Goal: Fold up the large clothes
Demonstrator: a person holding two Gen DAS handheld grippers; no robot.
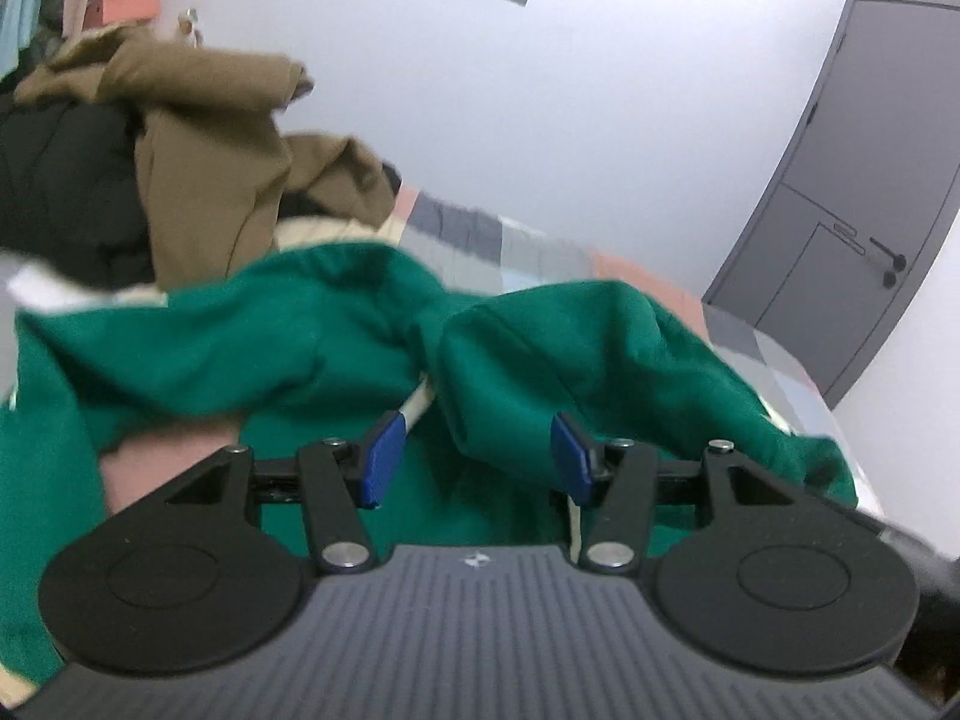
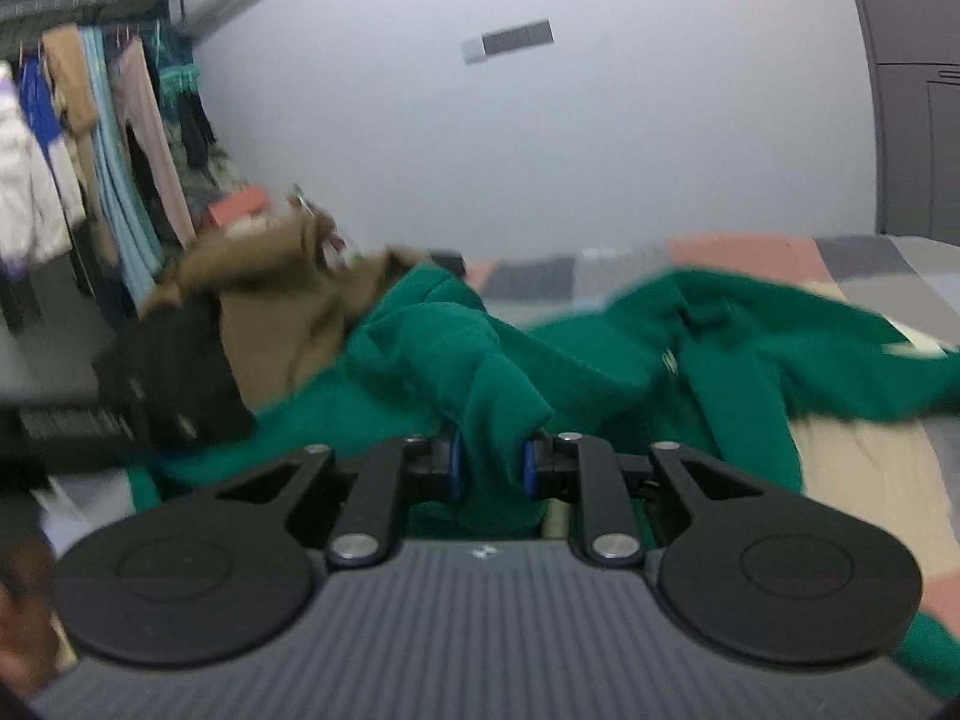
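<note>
1. My right hand-held gripper (image 2: 491, 468) is clamped on a bunched fold of the green hoodie (image 2: 600, 354).
2. My left hand-held gripper (image 1: 474, 456) sits apart, gripping nothing.
3. Hoodie's sprawled over the patchwork bed (image 2: 750, 255), beside a brown coat (image 1: 204, 180).
</note>
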